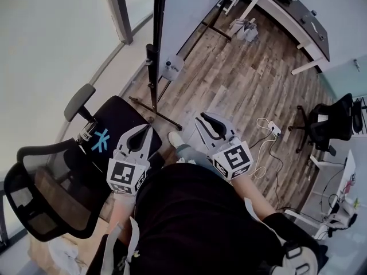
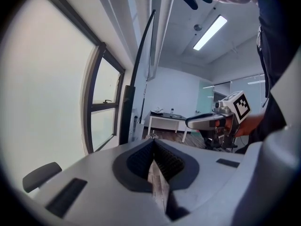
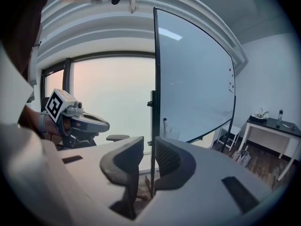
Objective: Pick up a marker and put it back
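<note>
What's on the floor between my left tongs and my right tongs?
Head view: the person's white shoe on the brown wooden plank floor, between left tongs and right tongs.

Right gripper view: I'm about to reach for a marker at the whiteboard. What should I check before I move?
1. Right gripper ready to grasp: ok. Its jaws stand apart with nothing between them.
2. Left gripper free: ok. Its jaws are together and it is empty.
3. Whiteboard ahead of the right gripper: ok. It is upright on its stand.
4. Target located: cannot tell. A small upright thing at the board's lower edge may be a marker, but it is too small to identify.
5. Left side clear: not ok. An office chair stands close beside the left gripper.
</note>
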### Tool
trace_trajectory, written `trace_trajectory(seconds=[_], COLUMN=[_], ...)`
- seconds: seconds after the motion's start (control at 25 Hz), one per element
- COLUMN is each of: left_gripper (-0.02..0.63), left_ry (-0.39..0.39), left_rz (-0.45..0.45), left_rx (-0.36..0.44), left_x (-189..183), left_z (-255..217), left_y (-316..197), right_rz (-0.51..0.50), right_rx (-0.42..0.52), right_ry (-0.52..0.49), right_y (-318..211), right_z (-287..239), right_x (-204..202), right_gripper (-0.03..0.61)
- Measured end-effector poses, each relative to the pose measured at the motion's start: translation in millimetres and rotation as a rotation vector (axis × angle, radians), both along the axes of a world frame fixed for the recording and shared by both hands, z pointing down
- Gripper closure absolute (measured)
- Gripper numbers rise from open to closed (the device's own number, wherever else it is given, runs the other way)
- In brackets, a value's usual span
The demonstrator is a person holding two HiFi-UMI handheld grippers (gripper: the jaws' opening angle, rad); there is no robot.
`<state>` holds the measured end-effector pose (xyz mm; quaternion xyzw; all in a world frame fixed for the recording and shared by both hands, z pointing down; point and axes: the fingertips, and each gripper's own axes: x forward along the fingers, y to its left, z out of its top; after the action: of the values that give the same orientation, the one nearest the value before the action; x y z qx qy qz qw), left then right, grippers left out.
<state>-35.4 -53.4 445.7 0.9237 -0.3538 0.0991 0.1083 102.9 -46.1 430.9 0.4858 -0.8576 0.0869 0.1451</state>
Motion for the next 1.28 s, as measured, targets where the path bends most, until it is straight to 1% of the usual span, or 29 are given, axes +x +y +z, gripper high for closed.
trace_trajectory(seconds=[0.28, 0.56, 0.96, 1.28], left_gripper=[0.604, 0.604, 0.604, 0.604], left_ry=[-0.001, -0.005, -0.012, -0.014], left_rz=[0.026, 0.025, -0.013, -0.048], left_rx=[0.005, -0.001, 0.001, 0.012], left_x=[6, 6, -4, -14], left_z=[-1, -1, -3, -7], left_y=[5, 8, 3, -1], right_rz=[0.005, -0.012, -0.012, -0.025], right_rx=[-0.024, -0.043, -0.034, -0.022], right_ry=[-0.004, -0.022, -0.044, -0.038], right_y=[19, 25, 15, 9], right_z=[9, 14, 7, 3], right_x=[-4, -8, 0, 2], right_gripper=[0.497, 0.497, 0.497, 0.498])
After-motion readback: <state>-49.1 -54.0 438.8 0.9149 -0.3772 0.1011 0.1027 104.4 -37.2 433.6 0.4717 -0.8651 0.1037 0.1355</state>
